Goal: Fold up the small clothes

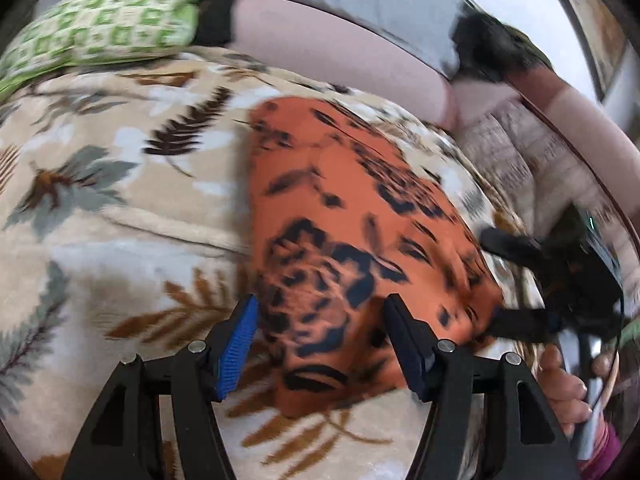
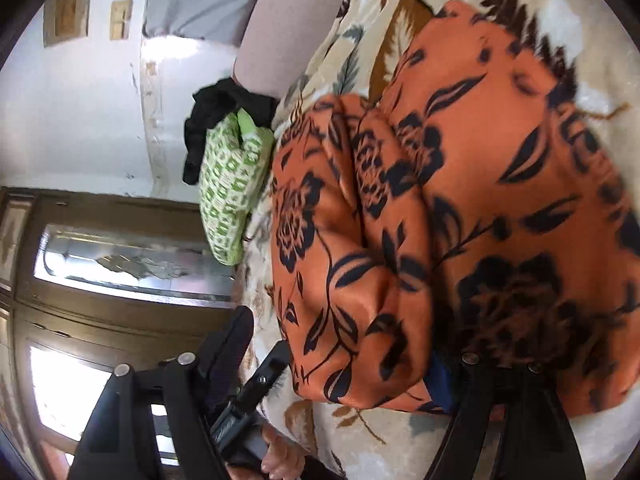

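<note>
An orange garment with a black flower print (image 1: 344,240) lies on a beige leaf-patterned blanket (image 1: 120,208). My left gripper (image 1: 320,344) is open, its jaws wide apart over the garment's near end, holding nothing. In the left wrist view my right gripper (image 1: 516,284) is at the garment's right edge, jaws apart. In the right wrist view the garment (image 2: 480,208) is bunched in folds, and my right gripper (image 2: 344,364) is open with the cloth's edge between its jaws; the right finger is partly hidden under cloth.
A green-and-white patterned cushion (image 1: 100,28) and a black cloth (image 1: 216,0) lie at the blanket's far end; both also show in the right wrist view (image 2: 232,184). A pinkish sofa back (image 1: 340,56) runs behind. A wooden glazed door (image 2: 120,264) stands to one side.
</note>
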Available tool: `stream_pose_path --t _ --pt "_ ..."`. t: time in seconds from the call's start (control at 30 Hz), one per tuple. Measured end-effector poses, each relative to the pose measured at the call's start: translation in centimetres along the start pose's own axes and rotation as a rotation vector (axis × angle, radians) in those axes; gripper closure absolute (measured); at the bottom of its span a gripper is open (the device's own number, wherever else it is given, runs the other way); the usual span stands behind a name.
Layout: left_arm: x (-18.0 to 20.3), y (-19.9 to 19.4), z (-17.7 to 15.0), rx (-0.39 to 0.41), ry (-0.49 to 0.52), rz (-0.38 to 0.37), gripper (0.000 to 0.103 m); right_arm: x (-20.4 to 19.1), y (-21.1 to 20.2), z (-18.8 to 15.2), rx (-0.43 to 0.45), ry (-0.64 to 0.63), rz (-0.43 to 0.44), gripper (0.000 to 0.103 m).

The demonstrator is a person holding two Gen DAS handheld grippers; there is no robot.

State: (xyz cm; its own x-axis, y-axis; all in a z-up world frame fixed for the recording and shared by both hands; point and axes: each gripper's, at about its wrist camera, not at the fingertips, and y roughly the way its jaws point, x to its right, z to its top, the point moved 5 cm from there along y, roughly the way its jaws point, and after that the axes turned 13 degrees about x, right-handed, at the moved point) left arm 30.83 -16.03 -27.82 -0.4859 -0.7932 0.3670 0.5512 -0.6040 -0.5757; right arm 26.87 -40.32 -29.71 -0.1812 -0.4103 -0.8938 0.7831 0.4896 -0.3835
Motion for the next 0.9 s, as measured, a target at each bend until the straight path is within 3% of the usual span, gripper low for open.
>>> stream_pose_path --t 0.03,0.1,0.13,0.27,0.37,0.5,0.7,0.8,0.83,0.87,0.9 --pt "0.0 0.0 -0.2 -0.006 0.015 0.011 0.037 -0.4 0.3 -0.3 0.012 -0.028 -0.021 0.025" --pt "-0.4 -0.3 -0.2 -0.001 0.014 0.02 0.037 -0.9 0.9 -0.5 0.046 -0.069 -0.056 0.046" --pt "-0.6 -0.4 0.1 0.006 0.008 0.027 0.037 -0.9 1.5 -0.5 0.05 -0.084 -0.088 0.073" --pt "-1.6 -1.8 1.6 0.084 -0.03 0.026 0.037 -1.8 2.0 -0.2 0.067 -0.141 -0.176 0.081" --pt "-1.6 -2.3 2.3 0.131 -0.019 0.041 0.037 -5.3 -1.3 1.1 0.179 -0.257 -0.165 0.083" --pt "-0.4 -0.6 1.7 0.084 -0.026 0.012 0.036 -7.6 -7.6 2.6 0.306 -0.351 -0.175 0.084" --pt "2.7 2.1 -0.7 -0.008 0.093 0.052 0.035 1.1 -10.5 2.8 0.328 -0.232 -0.404 0.083" --pt "2.4 2.4 -0.6 -0.009 0.097 0.076 0.028 6.2 -10.6 2.7 0.236 0.009 -0.381 0.07" --pt "2.0 2.4 -0.4 -0.015 0.073 0.075 0.028 6.4 -10.9 2.8 0.235 0.052 -0.372 0.05" --pt "1.7 2.5 -0.4 -0.026 0.04 0.062 0.028 6.2 -11.6 3.4 0.234 0.068 -0.394 0.039" --pt "1.5 2.6 -0.4 -0.034 0.019 0.054 0.028 5.7 -12.5 4.1 0.263 0.054 -0.411 0.039"
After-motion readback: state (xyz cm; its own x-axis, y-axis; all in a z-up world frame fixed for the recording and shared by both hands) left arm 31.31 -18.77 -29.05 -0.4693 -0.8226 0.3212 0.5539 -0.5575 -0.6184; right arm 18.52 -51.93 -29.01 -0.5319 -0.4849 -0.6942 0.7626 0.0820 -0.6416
